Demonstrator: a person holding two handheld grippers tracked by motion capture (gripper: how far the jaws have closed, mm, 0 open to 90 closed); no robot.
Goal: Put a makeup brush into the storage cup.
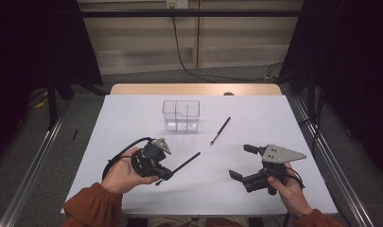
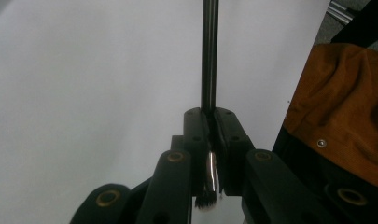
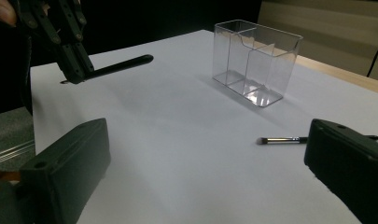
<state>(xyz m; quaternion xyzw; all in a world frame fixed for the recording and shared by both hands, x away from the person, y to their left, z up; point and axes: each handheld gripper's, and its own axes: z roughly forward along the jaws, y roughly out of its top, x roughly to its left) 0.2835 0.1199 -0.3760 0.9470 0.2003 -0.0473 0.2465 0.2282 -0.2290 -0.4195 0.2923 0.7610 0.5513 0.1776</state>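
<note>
My left gripper [image 1: 164, 173] is shut on a black makeup brush [image 1: 185, 162], held just above the white table [image 1: 132, 118] at the near left. In the left gripper view the jaws [image 2: 209, 119] clamp the brush near its bristle end, and the handle [image 2: 209, 56] runs straight out ahead. My right gripper [image 1: 241, 161] is open at the near right with nothing between its jaws. A second black brush [image 1: 221, 129] lies on the table ahead of it, also visible past the right jaw [image 3: 282, 139]. The right gripper view also shows the left gripper [image 3: 70, 51] with its brush [image 3: 121, 65].
A clear plastic organizer [image 1: 181, 115] with dividers stands upright at the middle back of the table, and shows in the right gripper view [image 3: 254, 60]. A wooden edge [image 1: 194, 89] runs behind the white surface. Metal rails [image 1: 33, 161] flank the table on the floor.
</note>
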